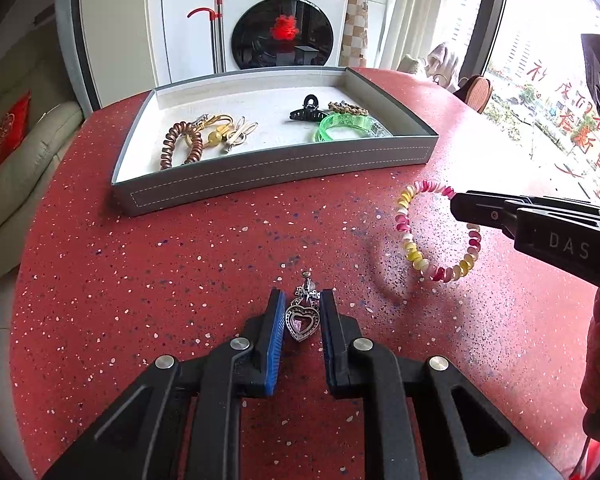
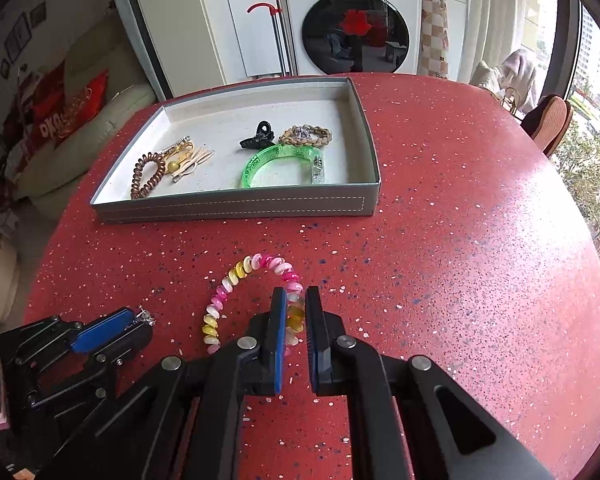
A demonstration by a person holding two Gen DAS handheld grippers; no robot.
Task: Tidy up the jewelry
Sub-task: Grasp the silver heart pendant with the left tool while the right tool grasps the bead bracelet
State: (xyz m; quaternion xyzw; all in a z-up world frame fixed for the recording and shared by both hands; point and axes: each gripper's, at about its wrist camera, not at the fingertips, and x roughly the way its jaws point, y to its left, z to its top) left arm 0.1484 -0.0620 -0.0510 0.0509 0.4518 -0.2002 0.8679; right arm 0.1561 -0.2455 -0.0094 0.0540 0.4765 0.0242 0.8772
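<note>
The left gripper (image 1: 303, 312) squeezes a silver heart charm (image 1: 300, 322) between its 2 blue pads, down on the red speckled table (image 1: 180, 260). The right gripper (image 2: 296, 312) pinches a pink and yellow spiral hair tie (image 2: 236, 276). Far past both sets of fingertips sits the grey tray (image 2: 236, 204), holding a green bangle (image 2: 280, 160), a black hair claw (image 2: 258, 136) and a brown spiral hair tie (image 2: 148, 174). Nothing blocks the way there.

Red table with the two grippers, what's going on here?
Someone is sorting jewelry into a grey tray on the red table. The left hand-held gripper is closed around a heart pendant lying on the table. The right hand-held gripper is clamped on a pink and yellow spiral bracelet. Neither piece has reached the tray.
</note>
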